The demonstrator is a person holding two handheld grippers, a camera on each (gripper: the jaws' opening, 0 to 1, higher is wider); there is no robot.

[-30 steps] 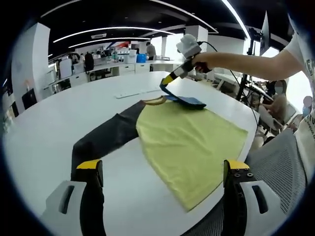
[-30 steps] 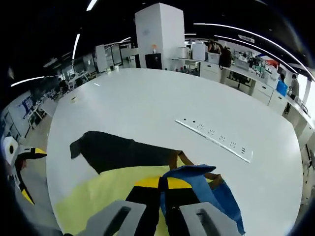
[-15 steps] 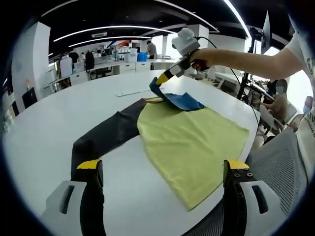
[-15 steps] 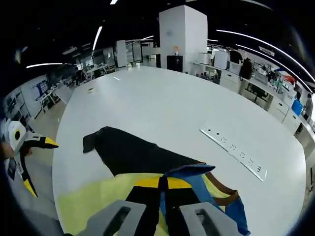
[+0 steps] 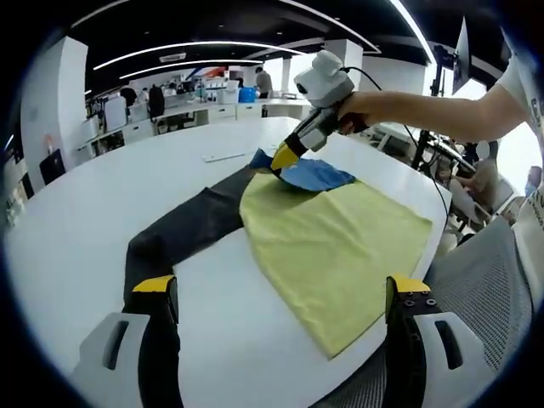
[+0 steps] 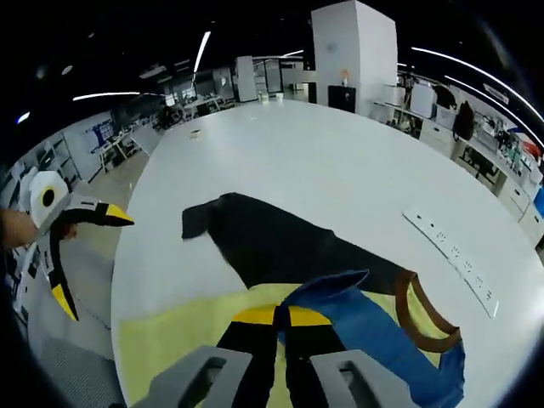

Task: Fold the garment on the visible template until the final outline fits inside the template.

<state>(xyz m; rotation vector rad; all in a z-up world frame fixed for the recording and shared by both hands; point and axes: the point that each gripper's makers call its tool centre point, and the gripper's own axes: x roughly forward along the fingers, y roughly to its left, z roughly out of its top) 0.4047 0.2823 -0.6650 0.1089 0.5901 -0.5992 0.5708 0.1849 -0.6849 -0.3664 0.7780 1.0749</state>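
Observation:
A shirt lies on the white table (image 5: 102, 195): yellow-green body (image 5: 340, 246), black sleeve (image 5: 183, 231) stretched left, blue sleeve (image 5: 310, 174) at the far side. In the left gripper view my right gripper (image 5: 284, 158), held by a hand, is shut on the blue sleeve and lifts its end over the yellow body. My left gripper (image 5: 280, 297) is open above the near table edge, holding nothing. In the right gripper view the blue sleeve (image 6: 357, 310) runs out of the shut jaws of my right gripper (image 6: 280, 316), with the black sleeve (image 6: 280, 246) and brown collar (image 6: 425, 319) beyond. The left gripper (image 6: 72, 246) shows at the left.
A white power strip (image 6: 459, 255) lies on the table past the collar, seen as power strip (image 5: 225, 156) too. A grey mesh chair (image 5: 484, 272) stands at the right by the table edge. Desks and people fill the office behind.
My right gripper has carried the blue sleeve's end up and inward over the yellow body, toward the black sleeve side. The left gripper has stayed put.

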